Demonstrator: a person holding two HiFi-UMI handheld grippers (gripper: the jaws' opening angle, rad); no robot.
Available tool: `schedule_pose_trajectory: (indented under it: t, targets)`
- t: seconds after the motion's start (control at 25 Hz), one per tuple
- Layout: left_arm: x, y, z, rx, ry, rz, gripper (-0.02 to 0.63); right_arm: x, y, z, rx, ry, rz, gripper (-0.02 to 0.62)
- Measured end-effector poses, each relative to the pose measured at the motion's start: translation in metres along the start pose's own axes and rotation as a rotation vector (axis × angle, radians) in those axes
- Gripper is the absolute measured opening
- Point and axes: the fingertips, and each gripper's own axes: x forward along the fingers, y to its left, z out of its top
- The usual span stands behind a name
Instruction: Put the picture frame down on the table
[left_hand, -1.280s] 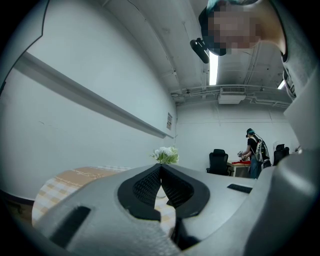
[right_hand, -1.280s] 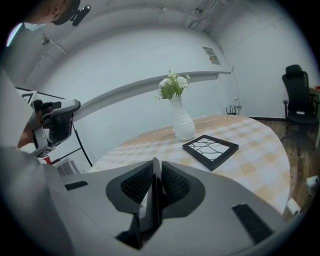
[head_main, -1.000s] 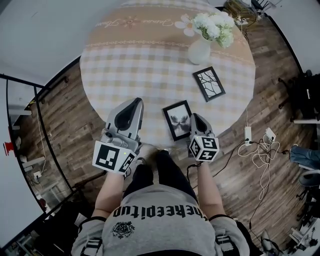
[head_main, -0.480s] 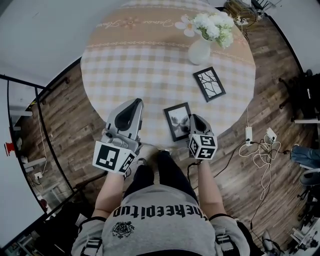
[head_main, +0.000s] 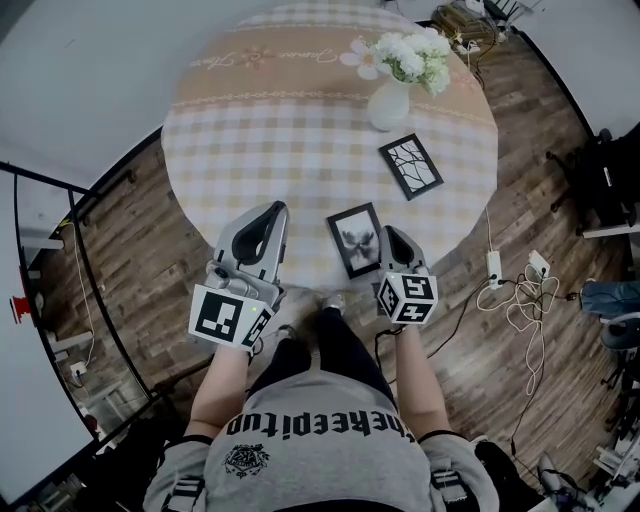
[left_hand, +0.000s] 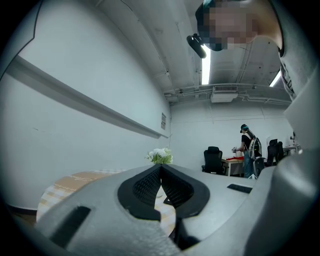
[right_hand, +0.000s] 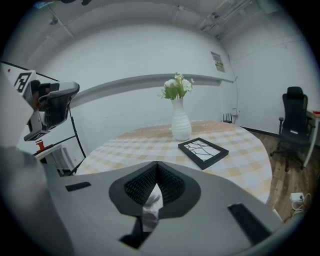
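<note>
A small black picture frame (head_main: 354, 238) with a grey photo sits over the near edge of the round table (head_main: 250, 130). My right gripper (head_main: 386, 236) is at the frame's right side, shut on it. In the right gripper view a strip of the frame (right_hand: 150, 205) shows between the closed jaws of the right gripper (right_hand: 156, 166). I cannot tell whether the frame rests on the cloth. My left gripper (head_main: 274, 210) hovers at the table's near edge, left of the frame. The left gripper (left_hand: 160, 168) is shut with nothing in it.
A second black frame (head_main: 410, 166) with a white crackle picture lies flat further back on the right. Behind it stands a white vase of flowers (head_main: 392, 100). Cables and a power strip (head_main: 493, 268) lie on the wood floor to the right. A metal rack (head_main: 60, 260) stands at the left.
The head view has shifted a little, so the table and vase sit slightly higher and further left. Both grippers and the held frame stay in about the same place.
</note>
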Motion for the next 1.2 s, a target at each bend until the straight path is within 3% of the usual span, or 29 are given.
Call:
schedule_pose_trajectory:
  t: [0.52,1.2]
  targets:
    - [-0.071,-0.015,0.031,0.039,-0.056,-0.093,0.015,-0.074,0.075,0.055,-0.1,-0.181,-0.038,0.006]
    - [-0.156,-0.039,0.051,0.08,-0.104,-0.143,0.015,-0.174,0.152,0.075,-0.18,-0.313,-0.052,0.006]
